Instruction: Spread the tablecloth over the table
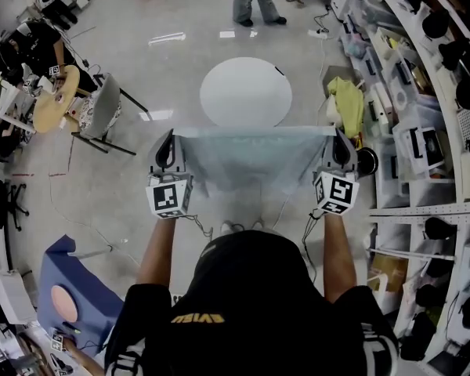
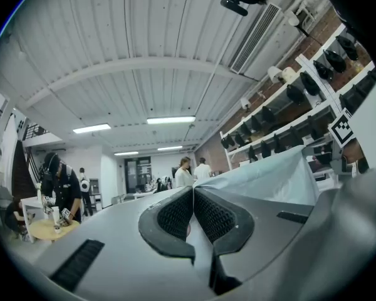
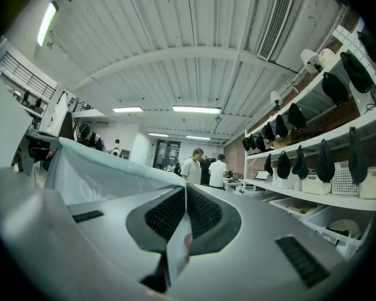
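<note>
Tablecloth [image 1: 251, 163] hangs in the air on the near side of the round bench [image 1: 245, 92], stretched between the two tools, with its top edge running almost straight and level from one to the other and the rest sagging down toward the floor. None of it lies on the bench, whose white top shows bare. The left hand-held gripper [image 1: 168, 143] is clamped on the cloth's left corner. Its own view shows the ribbed pads pressed together with the pale fabric [image 2: 269, 180] running out to the right. The right hand-held gripper [image 1: 338, 143] is likewise closed on the right corner, with a strip of cloth pinched between its pads and the sheet [image 3: 94, 174] trailing off to the left. The step in hand looks like carrying the cloth out over the bench. To do it well, both pinches should stay firm and the top edge taut and level, with both sides travelling forward together so that edge clears the far rim. It should then come down centred on the round top, with an even overhang left and right. The hanging part needs to float over the near rim rather than bunch against it. The shelves [image 1: 423, 131] close on the right leave that side little room.
</note>
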